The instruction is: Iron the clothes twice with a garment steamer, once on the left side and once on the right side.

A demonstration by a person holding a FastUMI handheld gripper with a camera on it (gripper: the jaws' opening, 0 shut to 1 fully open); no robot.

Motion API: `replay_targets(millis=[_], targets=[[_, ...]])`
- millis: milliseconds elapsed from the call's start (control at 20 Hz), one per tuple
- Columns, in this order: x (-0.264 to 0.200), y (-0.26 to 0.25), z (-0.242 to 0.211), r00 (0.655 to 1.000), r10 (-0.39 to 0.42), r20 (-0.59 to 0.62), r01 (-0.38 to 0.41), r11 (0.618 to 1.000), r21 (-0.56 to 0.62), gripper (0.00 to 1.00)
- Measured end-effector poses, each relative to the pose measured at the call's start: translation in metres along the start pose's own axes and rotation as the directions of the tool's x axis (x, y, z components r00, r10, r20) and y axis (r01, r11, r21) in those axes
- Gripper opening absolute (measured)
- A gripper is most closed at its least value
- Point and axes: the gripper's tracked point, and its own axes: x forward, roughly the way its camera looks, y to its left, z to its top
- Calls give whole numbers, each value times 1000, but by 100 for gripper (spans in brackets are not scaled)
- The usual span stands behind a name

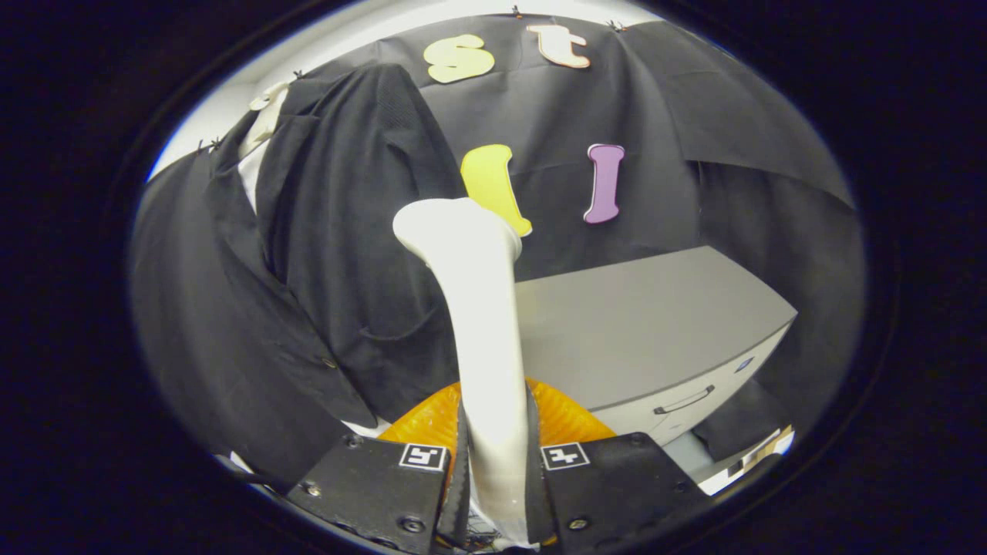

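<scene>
While the dark jacket (324,254) hung just left of the steamer (478,324), which my gripper (497,470) clamped by its white handle with both fingers, I judged neither pass provably done, the grey cabinet (648,331) standing rightward.

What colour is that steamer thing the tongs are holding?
White: the garment steamer, clamped between the tongs, shows best in the gripper view, in front of the black jacket.
</scene>
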Motion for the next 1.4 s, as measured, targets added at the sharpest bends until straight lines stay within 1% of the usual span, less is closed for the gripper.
replay_targets(millis=[100, 200, 350, 550, 700, 950, 1100, 1250, 1400], targets=[[-3, 17, 20, 998, 1, 62, 1, 999, -35, 32], [-2, 30, 28, 995, -7, 100, 14, 998, -63, 31], [-6, 55, 44, 986, 13, 164, 1, 996, -85, 31], [-10, 82, 49, 969, 34, 246, -5, 993, -117, 31], [-11, 96, 62, 949, 33, 314, 22, 985, -172, 31], [-2, 102, 63, 944, 17, 329, 51, 979, -197, 31], [4, 97, 56, 945, -15, 327, 86, 975, -206, 31], [10, 94, 41, 951, -33, 309, 106, 969, -223, 31], [14, 89, 17, 959, -45, 279, 112, 967, -227, 31]])
